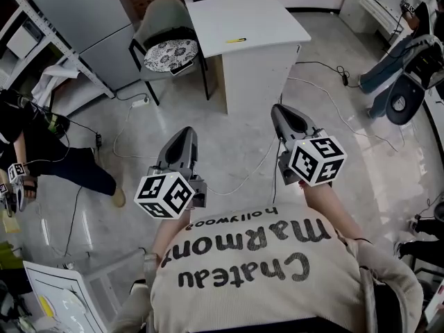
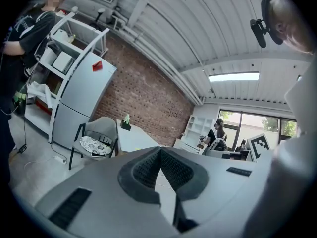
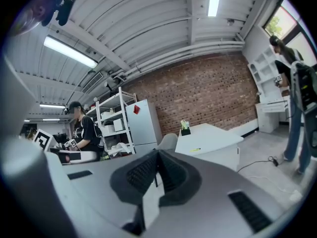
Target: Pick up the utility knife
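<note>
While a yellow knife lies on the far white table, left gripper, right gripper near, both closed, empty

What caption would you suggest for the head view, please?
Shut, empty left tongs and right tongs face a white desk bearing a yellow knife.

grey chair beside white table, grey fridge, floor cables
</note>
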The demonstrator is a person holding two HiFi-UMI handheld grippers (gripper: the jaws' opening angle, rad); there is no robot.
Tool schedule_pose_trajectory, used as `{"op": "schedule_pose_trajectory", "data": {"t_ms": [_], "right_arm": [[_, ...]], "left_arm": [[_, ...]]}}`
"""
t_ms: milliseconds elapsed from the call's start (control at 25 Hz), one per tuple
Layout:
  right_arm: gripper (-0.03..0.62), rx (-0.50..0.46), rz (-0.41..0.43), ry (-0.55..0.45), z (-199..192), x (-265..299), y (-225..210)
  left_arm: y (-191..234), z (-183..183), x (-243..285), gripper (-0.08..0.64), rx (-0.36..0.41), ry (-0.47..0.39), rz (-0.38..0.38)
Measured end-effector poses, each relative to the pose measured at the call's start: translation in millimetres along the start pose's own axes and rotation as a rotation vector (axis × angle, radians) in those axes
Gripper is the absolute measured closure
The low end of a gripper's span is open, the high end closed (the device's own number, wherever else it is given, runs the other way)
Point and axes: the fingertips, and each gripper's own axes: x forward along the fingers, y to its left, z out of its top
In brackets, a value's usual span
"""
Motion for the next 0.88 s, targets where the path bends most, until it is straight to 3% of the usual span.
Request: {"op": "schedule_pose_trajectory", "data": {"t_ms": [320,560,880], "right_arm": [[0.589,0.022,-0.017,0.011,-17.8,-24.6,15.3],[0.589,0.045,-0.006,0.091,-37.0,-18.6,5.2],[0.589,0.014,0.054,0.107,-51.6,15.7,17.7]], "left_arm": [[-4.4,-19.1,-27.9,0.560,-0.020,0.023,-0.021],[-18.8,-33.0,-20.4,0.560,0.002,0.051,-0.063],[1.7,-38.6,-17.4,0.560,0.009,0.064,-0.022]]}}
